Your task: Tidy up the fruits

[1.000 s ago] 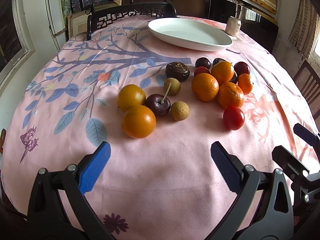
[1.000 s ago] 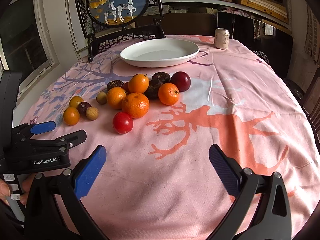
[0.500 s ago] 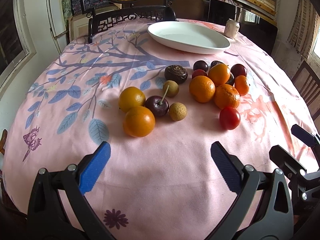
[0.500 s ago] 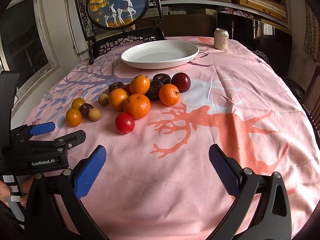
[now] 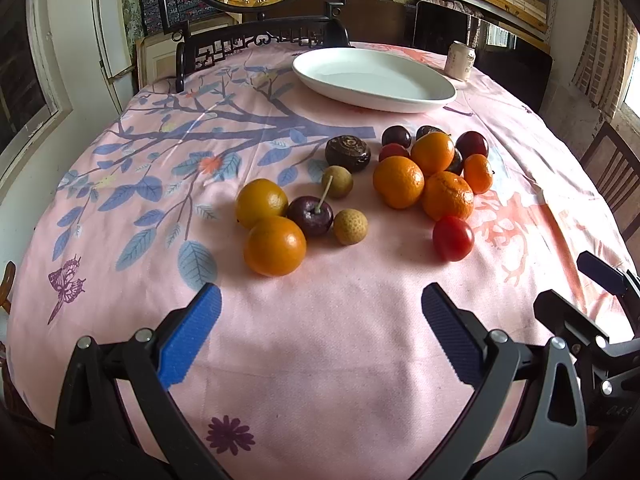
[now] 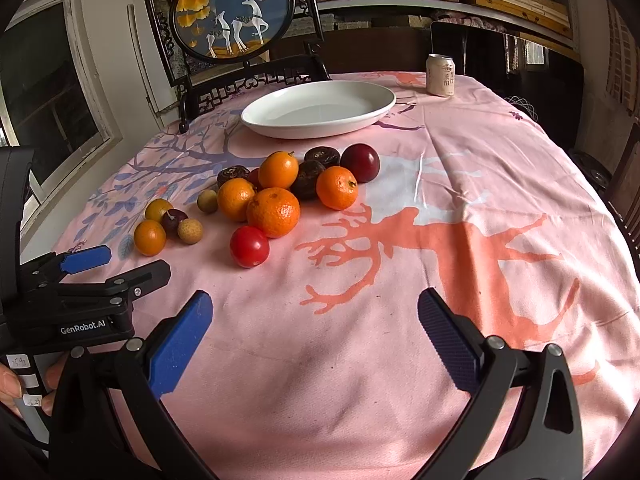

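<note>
Fruit lies on the pink tablecloth in two groups. The near left group has two oranges (image 5: 274, 245), a dark plum (image 5: 310, 216) and a longan (image 5: 350, 227). The right heap (image 5: 436, 176) has several oranges, dark plums and a red tomato (image 5: 453, 238); it also shows in the right wrist view (image 6: 276, 208). A white oval plate (image 5: 374, 80) sits empty behind them, also seen in the right wrist view (image 6: 318, 110). My left gripper (image 5: 320, 340) is open and empty, short of the left group. My right gripper (image 6: 314, 336) is open and empty, over bare cloth right of the fruit.
A drink can (image 6: 440, 75) stands at the table's far right, behind the plate. A dark carved chair back (image 5: 260, 40) and a framed deer picture (image 6: 232, 12) stand beyond the far edge. The left gripper's body (image 6: 80, 280) sits low left in the right wrist view.
Both views have tilted up and drawn back a little, so the fruit and plate sit lower and farther in frame. Both grippers stay open and no fruit has moved.
</note>
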`<state>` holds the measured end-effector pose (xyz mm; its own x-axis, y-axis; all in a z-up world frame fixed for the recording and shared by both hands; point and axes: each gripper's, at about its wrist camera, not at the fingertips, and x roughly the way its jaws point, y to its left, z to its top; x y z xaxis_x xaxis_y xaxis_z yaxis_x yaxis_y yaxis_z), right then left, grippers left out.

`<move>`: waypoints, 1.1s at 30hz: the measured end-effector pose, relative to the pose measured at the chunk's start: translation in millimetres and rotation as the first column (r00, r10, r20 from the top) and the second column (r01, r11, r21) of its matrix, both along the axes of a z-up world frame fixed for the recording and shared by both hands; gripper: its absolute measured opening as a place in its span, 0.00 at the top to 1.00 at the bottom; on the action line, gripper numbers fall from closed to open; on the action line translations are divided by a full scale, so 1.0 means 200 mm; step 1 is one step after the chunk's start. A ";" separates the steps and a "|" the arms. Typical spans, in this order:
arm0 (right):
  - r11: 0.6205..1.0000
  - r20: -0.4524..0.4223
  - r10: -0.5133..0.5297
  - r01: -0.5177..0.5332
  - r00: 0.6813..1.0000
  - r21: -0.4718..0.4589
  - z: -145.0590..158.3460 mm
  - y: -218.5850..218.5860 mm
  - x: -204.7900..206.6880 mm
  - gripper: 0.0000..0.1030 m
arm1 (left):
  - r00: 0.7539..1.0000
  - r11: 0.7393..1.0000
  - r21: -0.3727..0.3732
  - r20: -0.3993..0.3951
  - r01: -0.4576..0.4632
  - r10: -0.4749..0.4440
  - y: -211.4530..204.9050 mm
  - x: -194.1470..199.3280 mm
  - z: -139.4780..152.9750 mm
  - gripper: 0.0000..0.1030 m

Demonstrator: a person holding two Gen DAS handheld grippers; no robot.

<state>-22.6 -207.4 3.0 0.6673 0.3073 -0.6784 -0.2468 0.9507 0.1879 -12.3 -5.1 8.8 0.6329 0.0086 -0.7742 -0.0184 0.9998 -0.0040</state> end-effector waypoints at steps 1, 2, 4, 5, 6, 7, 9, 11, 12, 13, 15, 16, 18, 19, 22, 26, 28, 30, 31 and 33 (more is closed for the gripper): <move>1.000 -0.001 0.000 0.000 1.000 0.000 0.00 0.00 0.00 0.01 | 1.000 1.000 0.000 0.000 0.000 0.000 0.00 0.00 0.00 0.02; 1.000 -0.001 0.001 -0.001 1.000 0.001 0.00 0.00 0.00 0.01 | 1.000 1.000 0.001 0.001 0.000 0.000 0.00 0.00 0.00 0.02; 1.000 0.000 0.006 -0.006 1.000 0.007 0.00 0.00 0.00 0.01 | 1.000 1.000 0.001 0.001 -0.001 0.001 0.01 0.00 0.00 0.02; 1.000 0.000 0.006 -0.006 1.000 0.008 0.00 0.00 0.00 0.01 | 1.000 1.000 0.000 0.001 -0.001 0.001 0.01 0.00 0.00 0.02; 1.000 0.001 0.007 -0.007 1.000 0.009 0.00 0.00 0.00 0.01 | 1.000 1.000 0.000 0.001 -0.002 0.002 0.01 0.00 0.00 0.02; 1.000 0.000 0.007 -0.007 1.000 0.010 0.00 0.00 0.00 0.01 | 1.000 1.000 -0.001 0.000 -0.003 0.003 0.01 0.00 0.00 0.02; 1.000 0.000 0.007 -0.007 1.000 0.010 0.00 0.01 0.00 0.01 | 1.000 1.000 -0.002 0.000 -0.005 0.005 0.02 0.00 0.00 0.02; 1.000 -0.001 0.007 -0.007 1.000 0.010 0.00 0.01 0.00 0.01 | 1.000 1.000 -0.002 0.001 -0.004 0.004 0.02 0.00 0.00 0.02; 1.000 -0.002 0.007 -0.007 1.000 0.009 -0.01 0.01 0.00 0.01 | 1.000 1.000 -0.002 -0.001 -0.005 0.005 0.02 0.00 0.00 0.02; 1.000 -0.004 0.007 -0.007 1.000 0.010 -0.01 0.01 0.00 0.01 | 1.000 1.000 -0.002 0.000 -0.004 0.004 0.02 0.00 0.00 0.02; 1.000 -0.006 0.005 -0.005 1.000 0.012 -0.01 0.01 0.00 0.01 | 1.000 1.000 -0.002 0.000 -0.005 0.005 0.02 0.00 0.00 0.02; 1.000 -0.008 0.005 -0.005 1.000 0.013 -0.01 0.01 0.00 0.01 | 1.000 1.000 -0.002 0.000 -0.004 0.004 0.02 0.00 0.00 0.02; 1.000 -0.010 0.005 -0.005 1.000 0.017 -0.01 0.01 0.00 0.01 | 1.000 1.000 -0.001 0.000 -0.004 0.004 0.02 0.00 0.00 0.02; 1.000 -0.009 0.005 -0.005 1.000 0.015 -0.01 0.01 0.00 0.01 | 1.000 1.000 -0.001 -0.001 -0.005 0.005 0.02 0.00 0.00 0.02; 1.000 -0.010 0.006 -0.006 1.000 0.015 -0.01 0.01 0.00 0.01 | 1.000 1.000 -0.001 0.000 -0.003 0.003 0.02 0.00 0.00 0.02; 1.000 -0.010 0.006 -0.006 1.000 0.015 -0.01 0.01 0.00 0.01 | 1.000 1.000 -0.002 0.000 -0.004 0.004 0.02 0.00 0.00 0.02; 1.000 -0.010 0.007 -0.007 1.000 0.014 -0.01 0.01 0.00 0.01 | 1.000 1.000 -0.002 0.000 -0.004 0.004 0.02 0.00 0.00 0.02; 1.000 -0.011 0.008 -0.008 1.000 0.012 -0.02 0.01 0.00 0.01 | 1.000 1.000 -0.002 -0.002 -0.003 0.003 0.02 0.00 0.00 0.02; 1.000 -0.011 0.008 -0.008 1.000 0.011 -0.02 0.01 0.00 0.01 | 1.000 1.000 -0.002 -0.002 -0.002 0.002 0.02 0.00 0.00 0.02; 1.000 -0.013 0.008 -0.008 1.000 0.008 -0.02 0.02 0.00 0.01 | 1.000 1.000 -0.003 -0.004 0.001 -0.001 0.03 0.00 0.00 0.02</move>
